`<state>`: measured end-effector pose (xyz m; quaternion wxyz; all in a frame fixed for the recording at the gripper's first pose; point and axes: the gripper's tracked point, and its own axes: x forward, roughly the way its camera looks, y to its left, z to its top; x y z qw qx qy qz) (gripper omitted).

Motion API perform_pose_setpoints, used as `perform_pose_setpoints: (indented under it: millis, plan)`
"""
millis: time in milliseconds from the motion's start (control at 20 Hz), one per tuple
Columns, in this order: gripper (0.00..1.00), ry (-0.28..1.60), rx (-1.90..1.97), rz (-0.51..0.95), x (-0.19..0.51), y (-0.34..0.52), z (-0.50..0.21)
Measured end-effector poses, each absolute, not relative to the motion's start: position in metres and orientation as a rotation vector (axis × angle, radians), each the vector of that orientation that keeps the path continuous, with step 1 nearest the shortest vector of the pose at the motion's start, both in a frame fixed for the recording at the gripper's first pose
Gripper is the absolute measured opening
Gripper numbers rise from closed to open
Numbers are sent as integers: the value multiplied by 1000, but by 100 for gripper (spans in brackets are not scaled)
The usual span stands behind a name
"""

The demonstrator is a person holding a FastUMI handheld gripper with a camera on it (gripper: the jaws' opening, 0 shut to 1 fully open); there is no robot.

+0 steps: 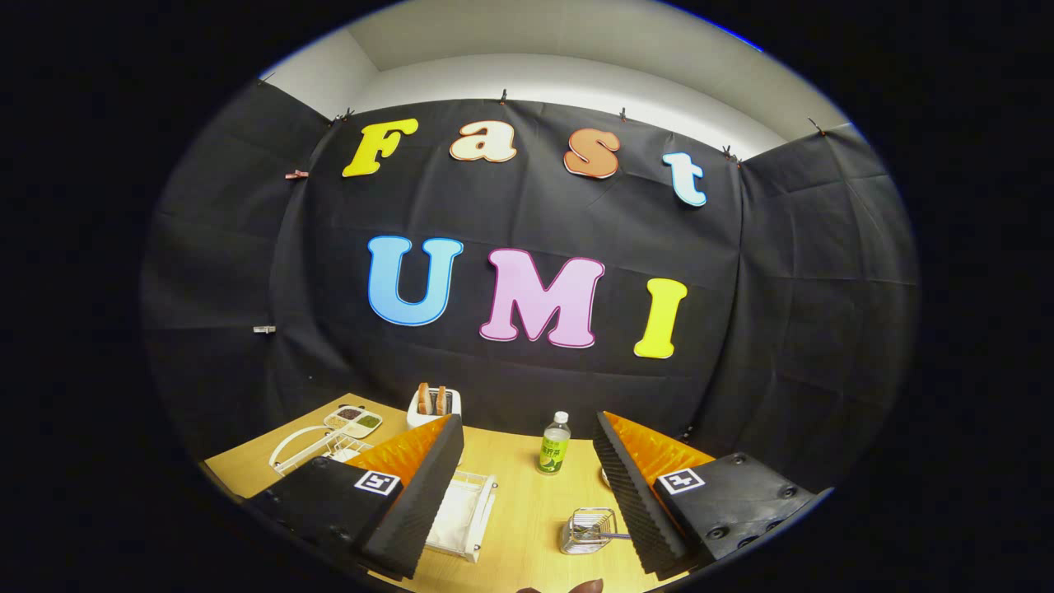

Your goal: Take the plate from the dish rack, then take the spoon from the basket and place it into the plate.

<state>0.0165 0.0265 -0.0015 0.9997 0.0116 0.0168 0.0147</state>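
I logged the gripper (pixel 527 486) released, fingers wide apart over the wooden table (pixel 527 527), grasping nothing. Lower centre, between the fingers: wire basket (pixel 588 531) with the spoon (pixel 611 536) handle poking out, and a white dish rack (pixel 461 515) beside the left finger. Beyond: green-labelled bottle (pixel 555 445), toaster (pixel 434 405) with bread, divided snack tray (pixel 353 421) lower left.

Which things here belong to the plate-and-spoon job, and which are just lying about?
Job: white dish rack between the open gripper fingers; wire basket holding the spoon.
Lying about: bottle, toaster, divided snack tray.
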Motion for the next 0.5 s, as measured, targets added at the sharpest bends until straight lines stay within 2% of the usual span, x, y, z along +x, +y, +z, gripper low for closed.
perform_pose_setpoints:
  millis: [500]
  plan:
    - [98, 380, 110, 198, 72, 132, -67]
